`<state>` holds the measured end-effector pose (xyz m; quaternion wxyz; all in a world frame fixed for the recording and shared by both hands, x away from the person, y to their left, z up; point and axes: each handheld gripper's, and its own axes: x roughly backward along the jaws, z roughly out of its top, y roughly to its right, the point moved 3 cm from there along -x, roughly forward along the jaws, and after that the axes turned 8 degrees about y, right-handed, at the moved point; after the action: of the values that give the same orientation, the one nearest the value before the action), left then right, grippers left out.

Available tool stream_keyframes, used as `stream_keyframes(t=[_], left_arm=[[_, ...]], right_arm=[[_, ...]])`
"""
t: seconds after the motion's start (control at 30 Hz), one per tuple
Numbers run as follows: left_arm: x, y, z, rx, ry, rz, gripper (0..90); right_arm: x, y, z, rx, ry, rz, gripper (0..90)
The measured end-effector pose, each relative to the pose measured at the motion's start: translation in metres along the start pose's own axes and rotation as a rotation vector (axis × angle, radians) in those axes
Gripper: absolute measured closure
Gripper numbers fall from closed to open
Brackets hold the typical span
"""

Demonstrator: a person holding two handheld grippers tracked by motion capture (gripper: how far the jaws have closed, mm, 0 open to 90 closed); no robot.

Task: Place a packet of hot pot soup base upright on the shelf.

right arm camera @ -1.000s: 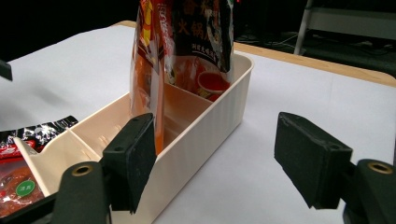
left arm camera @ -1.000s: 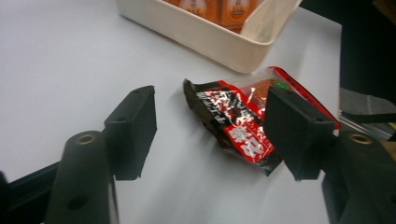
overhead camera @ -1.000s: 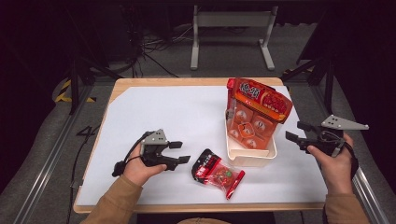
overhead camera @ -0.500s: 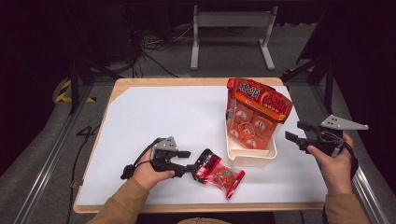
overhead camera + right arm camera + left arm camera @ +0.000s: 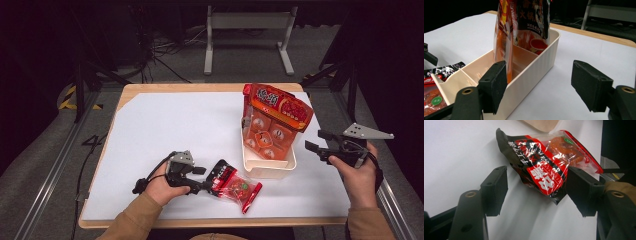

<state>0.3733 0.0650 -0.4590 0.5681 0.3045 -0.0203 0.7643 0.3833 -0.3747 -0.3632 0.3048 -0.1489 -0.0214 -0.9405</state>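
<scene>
A small red-and-black snack packet (image 5: 235, 186) lies flat on the white table near its front edge. My left gripper (image 5: 202, 179) sits low at the packet's left end. In the left gripper view the black end of the packet (image 5: 544, 157) lies between the jaws of the left gripper (image 5: 536, 173). The jaws stand open and have just been opening a little; one pad touches the packet's edge, the other is clear of it. My right gripper (image 5: 315, 141) hovers open and empty to the right of the cream bin (image 5: 270, 170). A tall orange bag (image 5: 277, 112) stands in the bin.
In the right gripper view the cream bin's wall (image 5: 534, 70) is close ahead, with the orange bag (image 5: 524, 22) upright at its far end and the small packet (image 5: 434, 82) beyond its near corner. A white sheet (image 5: 165, 130) covers the wooden table.
My left hand has slid right and down until its jaws straddle the packet's end. The right hand, the bin and the bag have stayed put.
</scene>
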Motion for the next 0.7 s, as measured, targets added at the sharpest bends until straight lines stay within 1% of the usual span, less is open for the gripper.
stream_keyframes(t=[0.1,0.4,0.53,0.63,0.7], left_arm=[[-0.002,0.000,-0.002,0.009,-0.017,-0.003,35.4],[-0.007,0.001,-0.007,0.016,-0.062,-0.021,35.7],[-0.010,0.003,-0.008,0.020,-0.070,-0.032,37.8],[-0.013,0.004,-0.007,0.024,-0.073,-0.044,39.1],[-0.016,0.005,-0.006,0.022,-0.077,-0.043,41.1]], right_arm=[[-0.001,0.000,0.000,0.001,0.001,0.003,29.3],[-0.003,-0.002,0.000,0.006,0.002,0.011,29.1],[-0.005,-0.003,-0.001,0.007,-0.003,0.014,29.2],[-0.004,-0.002,0.000,0.007,0.003,0.017,29.2],[-0.003,-0.001,0.000,0.002,0.008,0.012,29.2]])
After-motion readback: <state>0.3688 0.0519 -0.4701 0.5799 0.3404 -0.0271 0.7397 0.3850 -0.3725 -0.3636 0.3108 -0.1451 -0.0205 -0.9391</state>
